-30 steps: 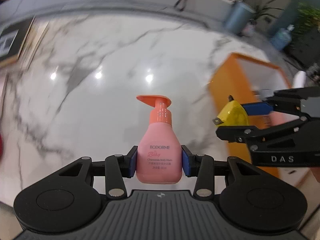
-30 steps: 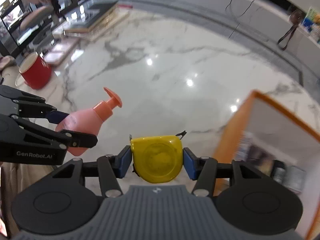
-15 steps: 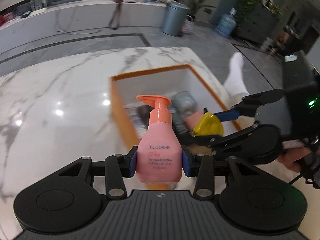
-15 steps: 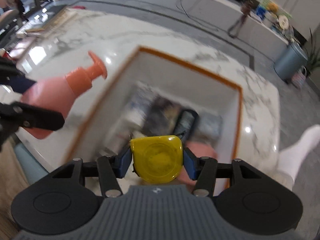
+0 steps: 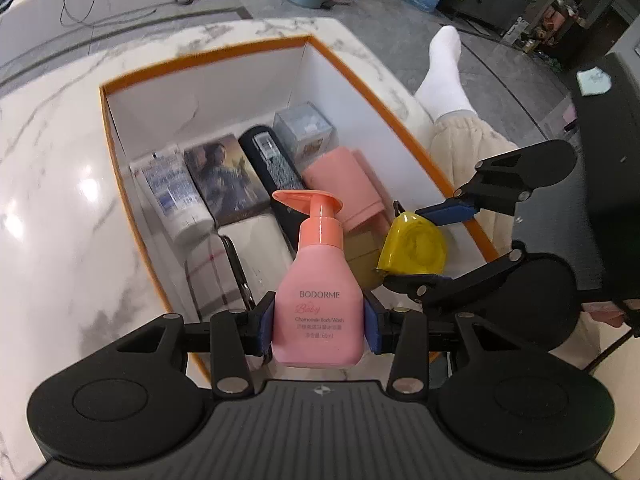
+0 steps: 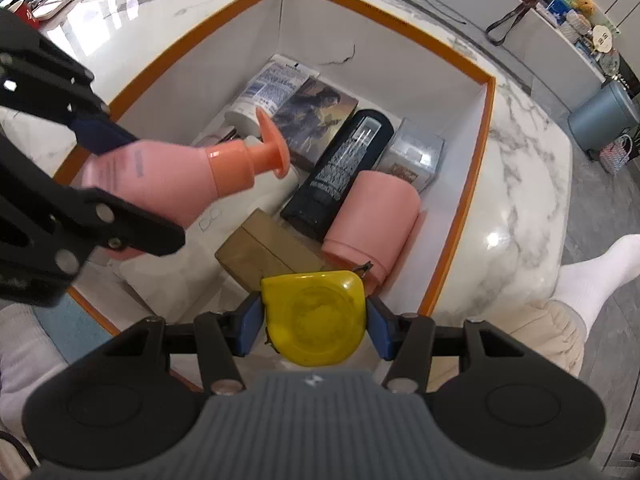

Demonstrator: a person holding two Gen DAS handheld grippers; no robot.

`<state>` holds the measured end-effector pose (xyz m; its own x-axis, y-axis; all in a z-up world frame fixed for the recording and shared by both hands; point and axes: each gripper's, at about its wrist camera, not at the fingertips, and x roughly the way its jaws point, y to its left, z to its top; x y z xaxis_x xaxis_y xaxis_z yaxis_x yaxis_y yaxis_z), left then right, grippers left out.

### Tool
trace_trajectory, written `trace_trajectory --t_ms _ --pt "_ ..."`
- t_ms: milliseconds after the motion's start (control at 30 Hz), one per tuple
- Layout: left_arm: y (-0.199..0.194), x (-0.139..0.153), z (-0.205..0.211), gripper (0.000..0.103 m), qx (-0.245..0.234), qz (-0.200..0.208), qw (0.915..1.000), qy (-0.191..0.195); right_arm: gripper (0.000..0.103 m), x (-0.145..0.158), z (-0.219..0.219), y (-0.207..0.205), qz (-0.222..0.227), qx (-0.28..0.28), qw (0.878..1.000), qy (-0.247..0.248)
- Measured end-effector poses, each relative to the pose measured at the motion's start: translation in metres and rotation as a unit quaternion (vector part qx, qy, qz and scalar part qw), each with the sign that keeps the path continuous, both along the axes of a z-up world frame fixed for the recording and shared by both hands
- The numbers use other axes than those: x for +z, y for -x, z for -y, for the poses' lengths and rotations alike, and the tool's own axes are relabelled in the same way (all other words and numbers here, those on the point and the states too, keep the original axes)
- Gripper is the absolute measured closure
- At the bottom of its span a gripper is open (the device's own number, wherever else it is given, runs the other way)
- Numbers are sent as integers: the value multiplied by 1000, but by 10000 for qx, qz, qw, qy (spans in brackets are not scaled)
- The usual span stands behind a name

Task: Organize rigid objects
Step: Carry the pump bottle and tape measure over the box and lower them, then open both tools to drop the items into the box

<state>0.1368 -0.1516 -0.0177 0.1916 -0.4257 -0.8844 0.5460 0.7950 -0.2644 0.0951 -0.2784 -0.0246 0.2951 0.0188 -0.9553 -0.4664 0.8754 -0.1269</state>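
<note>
My left gripper (image 5: 319, 322) is shut on a pink pump bottle (image 5: 318, 300) labelled BODORME, held above the near part of an orange-rimmed white box (image 5: 200, 60). My right gripper (image 6: 314, 330) is shut on a yellow tape measure (image 6: 316, 320), held above the box's (image 6: 384, 12) near right part. The bottle (image 6: 172, 180) and the left gripper's fingers (image 6: 100, 132) show at the left in the right wrist view. The tape measure (image 5: 414, 246) and the right gripper's fingers (image 5: 452, 213) show at the right in the left wrist view.
The box holds a white tube (image 6: 270, 88), a picture-printed box (image 6: 316, 114), a black bottle (image 6: 342, 174), a clear box (image 6: 414, 156), a pink cup (image 6: 370, 220), a tan box (image 6: 268, 252) and a white item (image 5: 256, 244). A person's leg (image 5: 448, 92) lies beyond the marble table (image 5: 60, 200).
Both grippers have swung from over the bare marble to above the open box, carrying the bottle and the tape measure. The box's contents have come into sharp view below.
</note>
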Motion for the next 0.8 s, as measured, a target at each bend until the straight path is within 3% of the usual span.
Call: trace_trajectory --t_ms 200,433,667,800 --pt "3 -12 6 54 -33 -55 9997 -218 48 -4 2 0 -546 -306 9957 -681" --pt "1 -14 4 54 -35 -53 9998 -169 49 -19 -6 -5 -885 -602 9907 -846" --pt "2 -12 4 54 -18 -28 9999 -139 48 -11 -1 -2 -724 -633 9914 -893" --pt "1 -13 7 54 116 -33 9997 -213 45 -2 -6 4 -245 -375 9976 -530"
